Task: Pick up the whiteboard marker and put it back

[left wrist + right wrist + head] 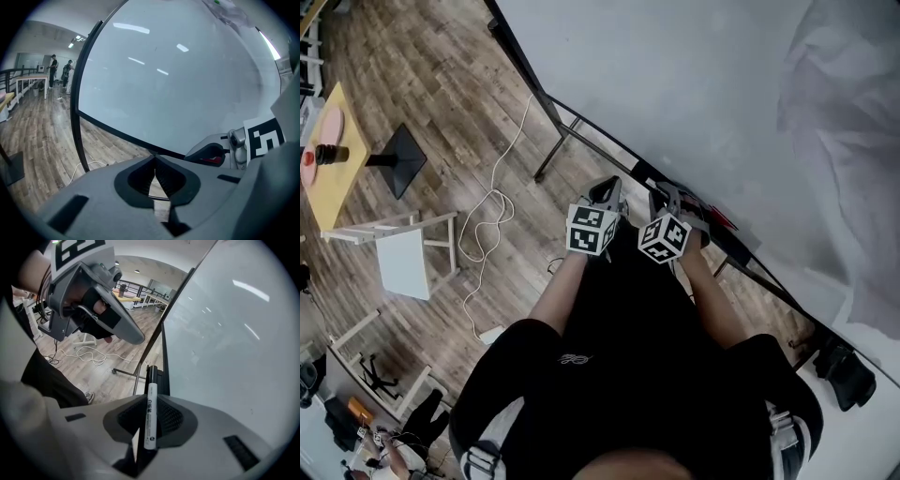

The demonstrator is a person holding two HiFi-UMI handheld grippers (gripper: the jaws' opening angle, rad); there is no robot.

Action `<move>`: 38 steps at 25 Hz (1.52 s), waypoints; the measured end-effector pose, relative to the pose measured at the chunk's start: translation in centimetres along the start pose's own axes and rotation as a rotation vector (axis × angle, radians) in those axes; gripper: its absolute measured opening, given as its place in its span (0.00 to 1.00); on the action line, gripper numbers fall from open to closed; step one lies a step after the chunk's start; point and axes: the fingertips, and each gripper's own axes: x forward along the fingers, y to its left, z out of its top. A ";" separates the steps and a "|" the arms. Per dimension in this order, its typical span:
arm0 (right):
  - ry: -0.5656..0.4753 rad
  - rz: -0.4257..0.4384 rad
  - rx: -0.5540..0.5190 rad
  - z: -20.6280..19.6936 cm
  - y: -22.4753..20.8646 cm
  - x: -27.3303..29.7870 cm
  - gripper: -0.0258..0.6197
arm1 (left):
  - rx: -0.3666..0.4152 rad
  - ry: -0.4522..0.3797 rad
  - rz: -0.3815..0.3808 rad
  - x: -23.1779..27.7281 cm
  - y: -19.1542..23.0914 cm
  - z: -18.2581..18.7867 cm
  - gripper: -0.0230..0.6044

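White, black-capped marker (150, 418); brown wood-plank floor (441, 84).

White, black-capped marker (150, 418), clamped lengthwise

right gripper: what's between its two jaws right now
A whiteboard marker, white barrel with a black end, is clamped between the jaws, with the black end toward the whiteboard frame. The right gripper view shows it.

- The whiteboard (675, 84) stands close ahead of both claws, its dark lower frame (166, 366) barring the way forward.
- The whiteboard marker (150, 416), clamped in the right claw (671, 197), reaches toward that frame.
- The left claw (607, 190) crowds just beside it.
- Leftward we have open floor (441, 84), crossed by a white cable (492, 195).
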 end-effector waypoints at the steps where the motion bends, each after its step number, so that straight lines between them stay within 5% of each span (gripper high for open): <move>1: 0.002 0.010 0.005 0.0 0.0 0.0 0.13 | 0.004 0.000 0.004 0.2 0.0 0.2 0.05; 8: 0.018 0.010 0.017 0.0 -0.2 0.1 0.14 | 0.003 -0.015 0.013 0.4 1.0 1.5 0.05; 14: 0.063 -0.116 0.162 0.5 -0.9 -0.7 0.28 | 0.071 0.013 -0.112 -0.4 1.5 1.6 0.05; 18: 0.010 -0.339 0.453 1.6 -3.4 -3.9 0.26 | 0.182 -0.003 -0.234 -1.3 1.5 4.2 0.05; 21: -0.084 -0.441 0.725 2.9 -3.1 -6.7 0.23 | 0.213 -0.025 -0.278 -3.7 2.4 5.1 0.05; 23: -0.118 -0.511 0.812 3.9 -2.7 -8.6 0.21 | 0.241 -0.028 -0.309 -5.2 2.5 5.2 0.05; 31: -0.234 -0.726 0.889 7.8 -0.5 -16.5 0.05 | 0.308 -0.091 -0.420 -10.5 -0.5 6.9 0.05; 38: -0.380 -0.786 0.987 8.2 0.7 -22.3 0.04 | 0.361 -0.193 -0.427 -13.8 -4.2 8.0 0.05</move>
